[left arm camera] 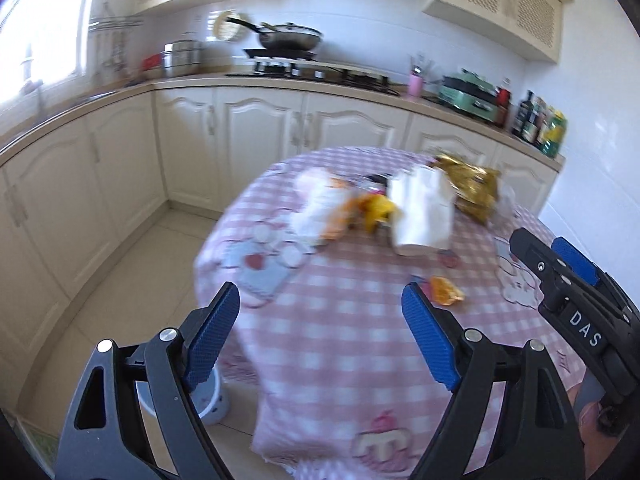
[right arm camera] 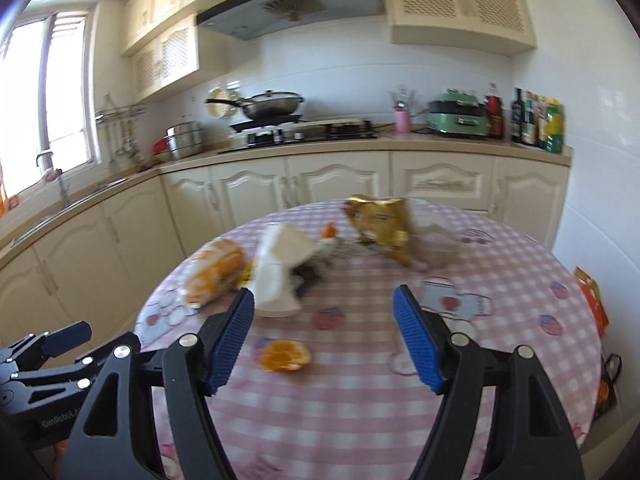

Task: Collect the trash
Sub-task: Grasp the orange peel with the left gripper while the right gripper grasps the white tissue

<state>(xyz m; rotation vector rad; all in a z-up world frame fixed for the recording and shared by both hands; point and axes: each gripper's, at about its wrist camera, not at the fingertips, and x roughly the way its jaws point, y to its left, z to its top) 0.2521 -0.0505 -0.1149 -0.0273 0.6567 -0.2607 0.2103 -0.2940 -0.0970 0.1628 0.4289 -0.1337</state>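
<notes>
Tablecloth (right arm camera: 360, 400): soft matt cloth, pink-white check, under both grippers. Ahead of the right gripper (right arm camera: 323, 336): crinkled glossy gold foil bag (right arm camera: 380, 224), white matt paper cup (right arm camera: 280, 276), dull orange peel (right arm camera: 284, 355). Gripper pads (left arm camera: 430, 344): ribbed blue rubbery plastic on matt black plastic arms. Far ahead: shiny metal pot (left arm camera: 182, 58), glossy wall tiles (right arm camera: 340, 76).

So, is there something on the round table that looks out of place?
Yes. Litter lies loose on the pink checked tablecloth: a crumpled gold wrapper, a tipped white paper cup and a piece of orange peel lying apart, nearest the camera.
</notes>
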